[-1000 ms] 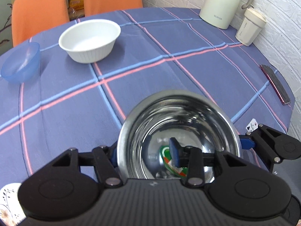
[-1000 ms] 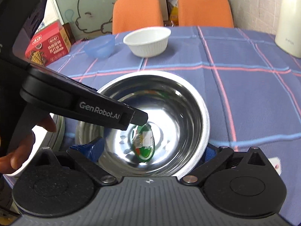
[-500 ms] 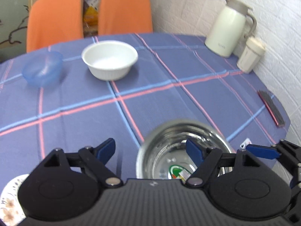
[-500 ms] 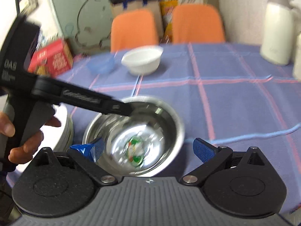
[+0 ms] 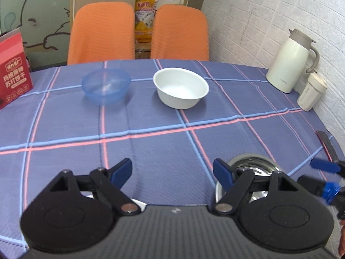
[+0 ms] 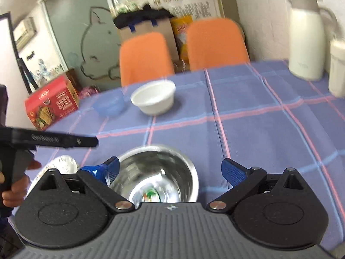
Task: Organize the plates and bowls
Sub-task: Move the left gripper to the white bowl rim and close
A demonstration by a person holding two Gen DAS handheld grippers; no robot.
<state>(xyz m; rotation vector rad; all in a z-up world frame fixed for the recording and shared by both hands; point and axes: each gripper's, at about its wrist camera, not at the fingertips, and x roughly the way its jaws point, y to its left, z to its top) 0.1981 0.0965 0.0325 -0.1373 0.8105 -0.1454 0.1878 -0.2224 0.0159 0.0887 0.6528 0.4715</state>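
A steel bowl (image 6: 155,170) with a green-and-white wrapper (image 6: 152,194) inside rests on the near table edge; the left wrist view shows this steel bowl (image 5: 254,166) behind my right finger. My left gripper (image 5: 172,172) is open and empty, raised over the cloth. My right gripper (image 6: 170,171) is open above the bowl, holding nothing. A white bowl (image 5: 181,87) and a blue plastic bowl (image 5: 105,85) stand at the far side. A patterned plate (image 6: 62,164) lies left of the steel bowl, mostly hidden.
A cream thermos jug (image 5: 291,60) and a lidded cup (image 5: 310,92) stand at the right by the brick wall. A red box (image 5: 13,71) sits far left. Two orange chairs (image 5: 138,32) stand behind the table. A dark flat comb-like item (image 5: 327,146) lies at the right edge.
Both grippers have pulled back and up from the steel bowl. My left gripper was closed on the bowl's rim a second ago and is now open and clear of it.
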